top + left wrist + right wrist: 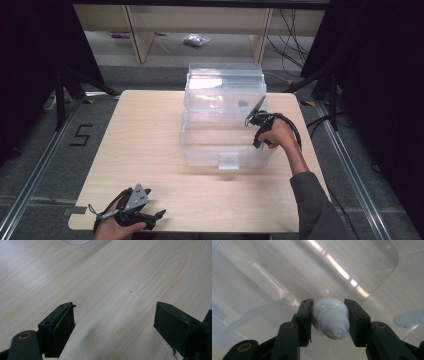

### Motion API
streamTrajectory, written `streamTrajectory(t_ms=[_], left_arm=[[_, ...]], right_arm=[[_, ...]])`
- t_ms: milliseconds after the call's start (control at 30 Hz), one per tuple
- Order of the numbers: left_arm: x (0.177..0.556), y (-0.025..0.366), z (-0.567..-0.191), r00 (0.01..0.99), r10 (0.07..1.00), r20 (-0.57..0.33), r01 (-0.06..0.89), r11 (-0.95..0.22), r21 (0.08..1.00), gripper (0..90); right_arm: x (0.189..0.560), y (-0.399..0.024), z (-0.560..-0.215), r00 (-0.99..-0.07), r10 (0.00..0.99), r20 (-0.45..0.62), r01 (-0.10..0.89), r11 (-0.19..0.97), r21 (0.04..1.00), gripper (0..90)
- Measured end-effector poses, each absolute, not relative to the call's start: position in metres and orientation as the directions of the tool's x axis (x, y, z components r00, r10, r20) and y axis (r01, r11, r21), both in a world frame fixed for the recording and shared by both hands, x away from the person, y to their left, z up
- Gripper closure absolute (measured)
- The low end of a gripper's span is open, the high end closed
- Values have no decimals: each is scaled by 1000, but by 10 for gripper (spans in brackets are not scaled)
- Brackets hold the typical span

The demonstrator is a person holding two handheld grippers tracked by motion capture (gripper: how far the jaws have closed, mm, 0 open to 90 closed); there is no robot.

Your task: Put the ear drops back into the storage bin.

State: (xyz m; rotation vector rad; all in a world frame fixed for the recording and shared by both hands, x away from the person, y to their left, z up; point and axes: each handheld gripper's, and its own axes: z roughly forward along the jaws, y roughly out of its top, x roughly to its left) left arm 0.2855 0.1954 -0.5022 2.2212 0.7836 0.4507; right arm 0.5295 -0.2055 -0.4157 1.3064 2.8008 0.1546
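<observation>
Right gripper view: claw (329, 320) grips white, possibly tube, cap (331, 317).

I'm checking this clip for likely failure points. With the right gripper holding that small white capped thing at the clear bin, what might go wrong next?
1. The right gripper pinches the white capped object on its rounded sides, so it may slip or twist free.
2. That gripper sits at the right wall of the clear plastic bin; it might knock the wall and shift the bin.
3. The left gripper is open over the bare table near its front edge, too far off to steady the bin.
</observation>
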Motion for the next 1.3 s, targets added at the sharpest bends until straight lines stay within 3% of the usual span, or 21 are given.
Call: streamTrajectory(t_ms=[700, 733, 800, 1000, 1300], left_arm=[[284, 194, -502, 751, 658, 61, 403, -530, 746, 164], [285, 195, -502, 753, 653, 79, 398, -548, 736, 164], [285, 195, -502, 753, 655, 71, 399, -539, 741, 164], [285, 195, -502, 754, 652, 76, 397, -545, 739, 164], [285, 195, -502, 753, 653, 80, 397, -549, 735, 164]], right_arm=[[534, -201, -427, -632, 775, 3, 774, 630, 63, 601], [537, -203, -429, -671, 741, -6, 738, 669, 82, 601], [536, -201, -429, -631, 776, 14, 775, 629, 60, 601], [538, -203, -434, -667, 745, -3, 743, 666, 66, 601], [536, -206, -443, -644, 765, 15, 764, 642, 62, 600]])
